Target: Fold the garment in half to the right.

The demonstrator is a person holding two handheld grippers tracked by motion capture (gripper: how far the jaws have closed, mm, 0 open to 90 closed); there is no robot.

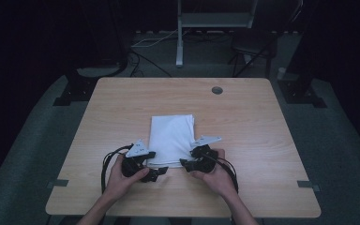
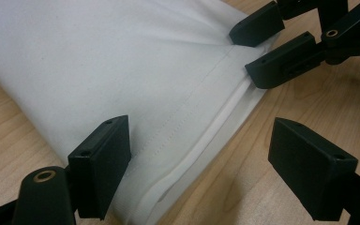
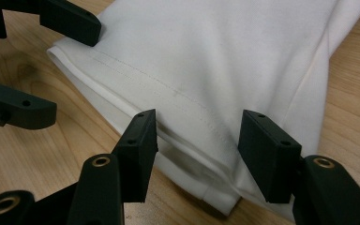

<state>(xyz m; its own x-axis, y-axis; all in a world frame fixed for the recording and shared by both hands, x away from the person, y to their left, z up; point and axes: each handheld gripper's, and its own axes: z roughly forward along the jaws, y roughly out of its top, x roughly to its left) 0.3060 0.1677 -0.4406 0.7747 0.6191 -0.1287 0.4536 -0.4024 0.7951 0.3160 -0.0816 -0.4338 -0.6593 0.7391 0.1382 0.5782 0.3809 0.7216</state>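
Cloth: plain white, no print; white stitch line along hem, seen betw. right gripper jaws.
Both grippers: black jaws w/ brass-coloured pivots; left gripper same.
Grey plate atop left gripper.
Table under both: light wood grain.

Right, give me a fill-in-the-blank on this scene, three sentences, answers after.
1. The folded cloth lying on the table is ____ in colour.
2. Both the left gripper and the right gripper have their jaws ____ at the cloth's near edge.
3. The round hole in the table lies near its ____ edge, beyond the cloth.

Missing words: white; open; far
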